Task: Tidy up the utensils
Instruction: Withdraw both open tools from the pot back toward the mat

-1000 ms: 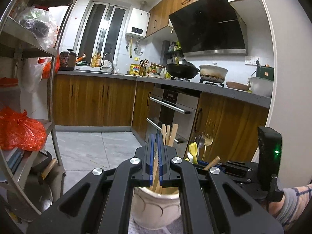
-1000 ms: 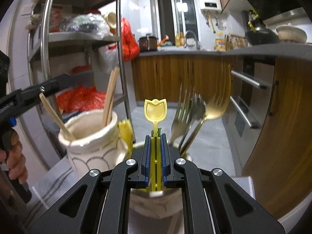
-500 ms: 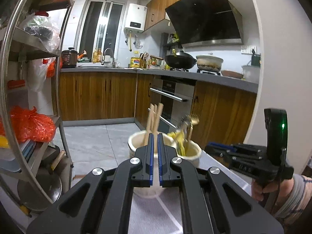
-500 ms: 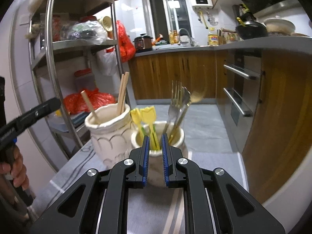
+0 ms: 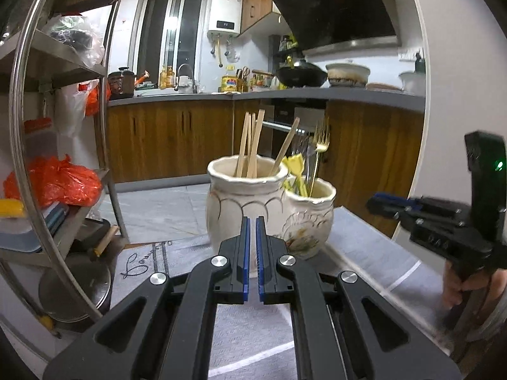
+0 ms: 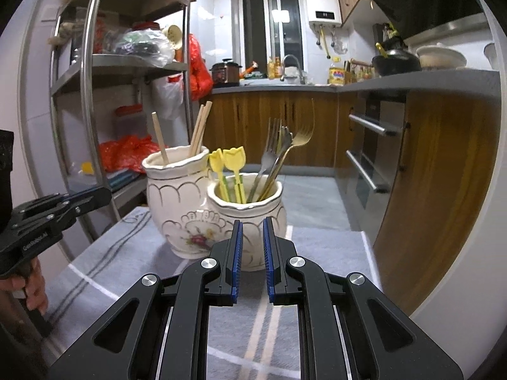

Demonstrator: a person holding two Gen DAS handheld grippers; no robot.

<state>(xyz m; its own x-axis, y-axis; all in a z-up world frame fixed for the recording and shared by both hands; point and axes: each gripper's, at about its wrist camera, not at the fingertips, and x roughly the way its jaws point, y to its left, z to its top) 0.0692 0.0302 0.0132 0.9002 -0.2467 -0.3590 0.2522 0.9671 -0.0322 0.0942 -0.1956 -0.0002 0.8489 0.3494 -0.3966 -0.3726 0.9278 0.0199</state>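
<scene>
Two cream ceramic jars stand side by side on a grey cloth. The taller jar holds wooden chopsticks. The shorter jar holds two yellow tulip-topped picks and several metal forks. My right gripper is open and empty, just in front of the shorter jar. My left gripper is almost shut and empty, in front of the taller jar, with the shorter jar to its right. Each gripper shows at the edge of the other's view.
A steel shelf rack with red bags stands to the left of the table. Wooden kitchen cabinets and an oven lie beyond. The table's right edge is close to the jars.
Both grippers have pulled back from the jars. The right gripper let go of the yellow pick, which now stands in the shorter jar, and opened. The left gripper let go of a chopstick.
</scene>
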